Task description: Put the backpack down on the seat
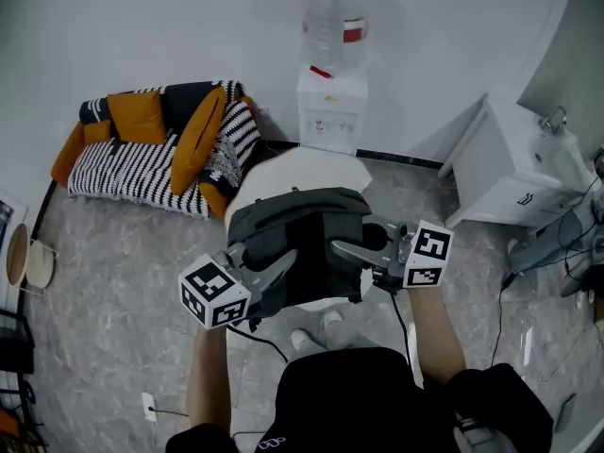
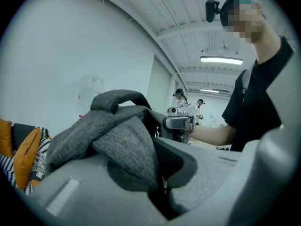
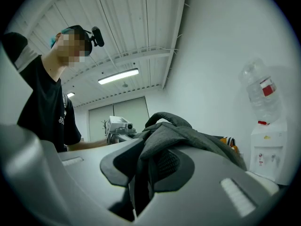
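A dark grey backpack [image 1: 302, 234] is over the white round seat [image 1: 311, 166], held between my two grippers; whether its base rests on the seat I cannot tell. My left gripper [image 1: 276, 270] is shut on grey fabric at the pack's left side. In the left gripper view, a fold of the backpack [image 2: 110, 126] is pinched between the jaws of the left gripper [image 2: 151, 166]. My right gripper [image 1: 351, 250] grips the pack's right side. In the right gripper view, the backpack [image 3: 186, 135] has fabric clamped in the right gripper [image 3: 143, 173].
A striped sofa [image 1: 142, 163] with orange cushions stands at the back left. A water dispenser [image 1: 332, 111] stands against the wall behind the seat. A white cabinet [image 1: 514, 163] and cables [image 1: 566, 253] lie to the right. My white shoes [image 1: 311, 333] are under the seat's near edge.
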`<state>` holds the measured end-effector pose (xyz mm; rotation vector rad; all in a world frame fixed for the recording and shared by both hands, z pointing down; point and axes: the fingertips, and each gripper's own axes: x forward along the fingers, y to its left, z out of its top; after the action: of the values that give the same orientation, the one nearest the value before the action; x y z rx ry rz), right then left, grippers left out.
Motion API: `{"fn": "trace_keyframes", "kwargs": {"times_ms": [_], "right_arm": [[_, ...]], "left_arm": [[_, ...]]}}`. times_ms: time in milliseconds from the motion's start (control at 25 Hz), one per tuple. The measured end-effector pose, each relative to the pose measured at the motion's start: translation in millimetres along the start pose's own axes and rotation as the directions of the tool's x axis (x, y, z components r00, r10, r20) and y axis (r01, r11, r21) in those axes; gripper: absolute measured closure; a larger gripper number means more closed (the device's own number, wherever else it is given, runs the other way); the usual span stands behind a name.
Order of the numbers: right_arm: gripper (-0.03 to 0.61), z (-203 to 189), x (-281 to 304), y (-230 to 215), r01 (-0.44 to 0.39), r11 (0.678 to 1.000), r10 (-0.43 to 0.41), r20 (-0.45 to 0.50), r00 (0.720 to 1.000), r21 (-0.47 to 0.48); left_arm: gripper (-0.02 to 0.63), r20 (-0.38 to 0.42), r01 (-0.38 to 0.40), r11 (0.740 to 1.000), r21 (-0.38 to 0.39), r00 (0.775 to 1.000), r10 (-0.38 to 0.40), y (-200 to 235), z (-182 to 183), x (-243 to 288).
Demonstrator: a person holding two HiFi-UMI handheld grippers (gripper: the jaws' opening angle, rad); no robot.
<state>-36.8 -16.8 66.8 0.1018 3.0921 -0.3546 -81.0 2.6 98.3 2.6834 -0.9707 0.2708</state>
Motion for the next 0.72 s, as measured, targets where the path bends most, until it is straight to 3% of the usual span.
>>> {"fn": "trace_keyframes", "kwargs": {"times_ms": [520, 720], "right_arm": [[0.509, -48, 6, -23, -0.038, 0.993, 0.043, -0.040, 0.998, 0.115], [0.509, -81, 13, -34, -0.004, 0.986, 0.013, -0.057, 0.998, 0.168]], "left_arm": [[0.584, -0.054, -0.060, 0.997, -0.056, 0.997, 0.057, 24, -49, 13], [0.584, -0.066, -0.039, 0.993, -0.111, 0.997, 0.032, 36, -81, 17]]}}
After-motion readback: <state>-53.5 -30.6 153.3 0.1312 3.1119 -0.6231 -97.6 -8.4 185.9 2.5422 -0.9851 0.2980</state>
